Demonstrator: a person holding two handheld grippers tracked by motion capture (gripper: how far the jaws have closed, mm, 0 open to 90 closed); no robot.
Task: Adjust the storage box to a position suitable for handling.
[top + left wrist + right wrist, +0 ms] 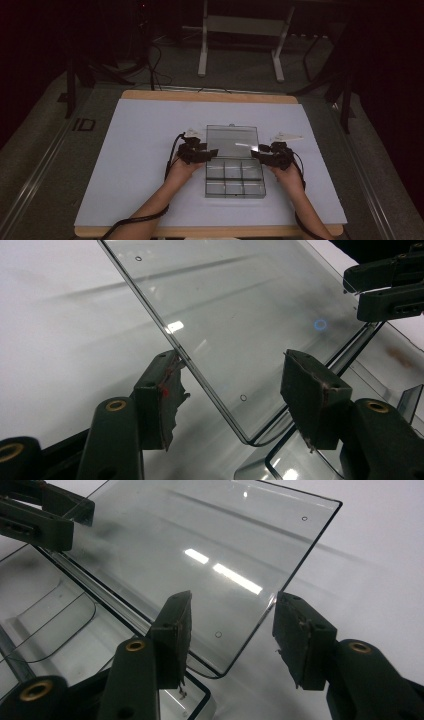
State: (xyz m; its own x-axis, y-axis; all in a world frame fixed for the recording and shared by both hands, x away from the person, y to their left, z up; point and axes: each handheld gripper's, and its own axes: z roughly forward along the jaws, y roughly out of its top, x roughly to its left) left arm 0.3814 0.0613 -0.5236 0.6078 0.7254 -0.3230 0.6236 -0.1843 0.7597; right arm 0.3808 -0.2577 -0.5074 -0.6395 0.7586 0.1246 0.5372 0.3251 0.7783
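The raised lid (232, 141) of the clear box (235, 180) blocks the middle; wide free table (140, 130) lies left, right and far of it

Clear plastic compartment box (234, 177) sits mid-table, its see-through lid (232, 141) flipped open and tilted up toward the far side.

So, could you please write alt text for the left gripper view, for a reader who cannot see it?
A clear lid of a plastic box stands open over a white table, its side edge running between the open black jaws of the left gripper, with the near corner between them; neither pad clearly presses it. The right gripper reaches in at the upper right.
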